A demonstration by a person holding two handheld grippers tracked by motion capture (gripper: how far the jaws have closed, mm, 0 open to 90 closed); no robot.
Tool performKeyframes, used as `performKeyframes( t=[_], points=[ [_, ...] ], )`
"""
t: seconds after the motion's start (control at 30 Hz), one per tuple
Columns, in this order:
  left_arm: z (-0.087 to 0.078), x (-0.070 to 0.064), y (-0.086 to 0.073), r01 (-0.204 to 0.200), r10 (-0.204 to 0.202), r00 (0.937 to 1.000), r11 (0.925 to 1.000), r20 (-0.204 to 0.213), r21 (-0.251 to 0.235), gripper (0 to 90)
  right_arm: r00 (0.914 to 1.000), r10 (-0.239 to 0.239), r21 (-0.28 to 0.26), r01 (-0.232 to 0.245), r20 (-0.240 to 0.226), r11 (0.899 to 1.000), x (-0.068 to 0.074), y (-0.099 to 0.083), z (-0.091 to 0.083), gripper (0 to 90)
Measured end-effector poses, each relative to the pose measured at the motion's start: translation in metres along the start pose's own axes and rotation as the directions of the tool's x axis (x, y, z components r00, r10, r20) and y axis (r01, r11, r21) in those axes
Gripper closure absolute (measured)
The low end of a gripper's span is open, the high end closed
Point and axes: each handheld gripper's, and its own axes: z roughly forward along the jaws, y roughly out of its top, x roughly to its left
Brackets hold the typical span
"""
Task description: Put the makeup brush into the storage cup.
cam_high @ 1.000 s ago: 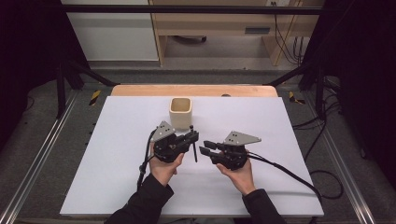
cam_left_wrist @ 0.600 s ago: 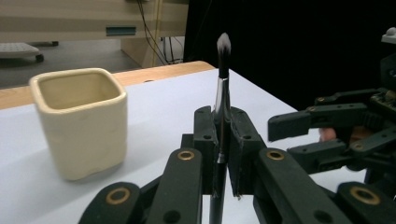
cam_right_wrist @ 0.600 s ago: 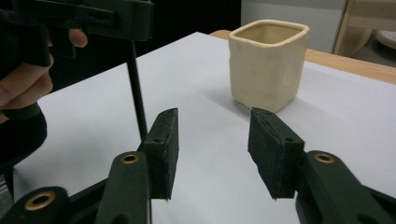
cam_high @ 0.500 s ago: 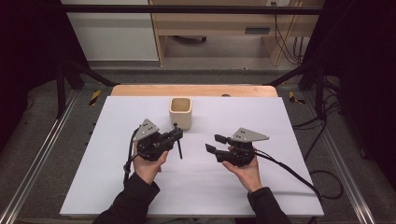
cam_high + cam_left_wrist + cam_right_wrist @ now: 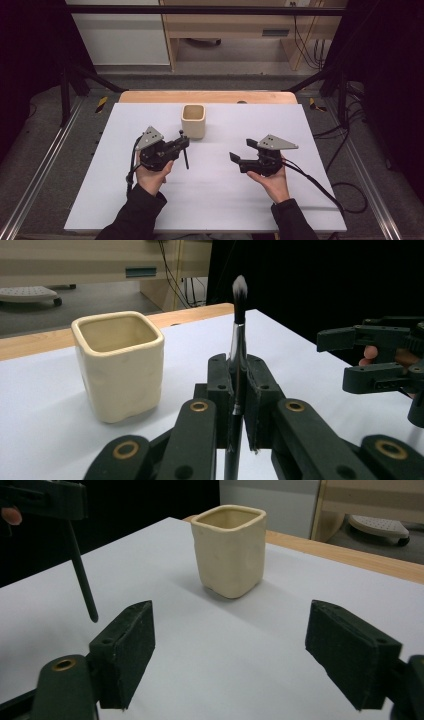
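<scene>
On the bench (image 5: 210, 200), the cup (image 5: 193, 120) stands toward the far edge near the middle, with my left claw (image 5: 184, 143) just before it and slightly to its left. That claw holds a brush (image 5: 237, 355) upright, bristles up, beside the cup. My right claw (image 5: 241, 151) sits well apart to the right, nearer me.

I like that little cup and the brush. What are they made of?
The cup looks like glazed pottery: cream, slightly shiny, with thick, wavy walls. The brush seems to have a black handle, maybe plastic or painted wood, a shiny metal collar, and soft dark bristles with white tips.
</scene>
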Motion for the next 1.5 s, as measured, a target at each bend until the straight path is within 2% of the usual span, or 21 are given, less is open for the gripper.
performKeyframes(
  t=[0.27, 0.43, 0.67, 1.03, 1.5],
  points=[
    [-0.008, 0.007, 0.004, 0.006, -0.006, 0.9999, 1.0000, -0.010, -0.006, 83.1, 0.9996, 0.003, 0.017, -0.004, 0.027, 1.000, -0.007, -0.003, -0.008, 12.8],
    [-0.009, 0.010, 0.005, 0.006, -0.006, 0.9999, 1.0000, -0.014, -0.004, 83.1, 0.9998, 0.004, 0.015, -0.005, 0.021, 1.000, -0.011, -0.006, -0.015, 11.4],
    [-0.011, 0.014, 0.008, 0.005, -0.005, 0.9997, 1.0000, -0.023, 0.002, 83.1, 0.9991, 0.009, 0.009, -0.010, 0.042, 1.000, -0.016, -0.009, -0.024, 9.6],
    [-0.007, 0.019, 0.014, -0.005, 0.006, 0.9993, 0.9999, -0.038, 0.011, 83.0, 0.9959, 0.027, 0.021, -0.029, 0.087, 0.999, -0.030, -0.020, -0.040, 7.3],
    [0.002, 0.021, 0.025, -0.026, 0.027, 0.9985, 0.9993, -0.048, 0.026, 83.1, 0.9903, 0.040, 0.021, -0.044, 0.133, 0.999, -0.038, -0.028, -0.053, 4.6]
  ],
)
